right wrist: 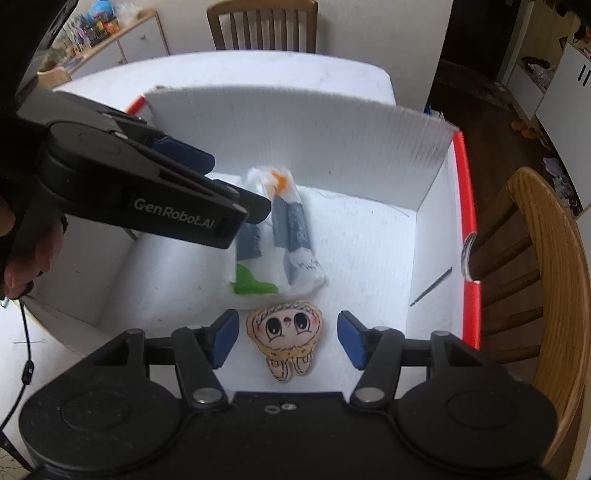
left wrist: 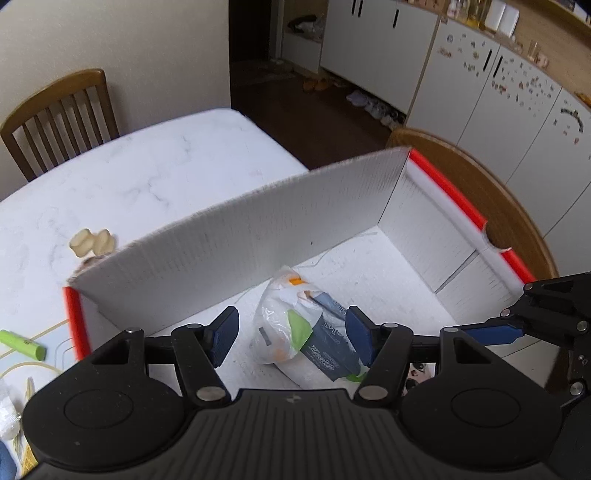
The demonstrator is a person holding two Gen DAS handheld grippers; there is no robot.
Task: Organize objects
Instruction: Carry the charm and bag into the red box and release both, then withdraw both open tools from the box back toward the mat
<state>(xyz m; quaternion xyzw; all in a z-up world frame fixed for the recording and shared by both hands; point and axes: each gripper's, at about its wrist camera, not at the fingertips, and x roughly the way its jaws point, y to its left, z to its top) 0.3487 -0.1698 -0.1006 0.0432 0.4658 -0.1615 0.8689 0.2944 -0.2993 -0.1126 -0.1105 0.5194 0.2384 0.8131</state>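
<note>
Hovering over the white box: left gripper with fingers apart above the plastic packet on the box floor. Right gripper, fingers apart, straddles the doll patch lying flat near the packet, pads not touching.

One white corrugated plastic box with red edge strips sits on one white marble-patterned table. Inside it lie one clear plastic bag of dark blue and green packets and one flat beige cartoon doll with big eyes. On the table are one lime green tube and two pale cream round pieces. Two wooden chairs show in the right wrist view, one slat-backed, one curved.
</note>
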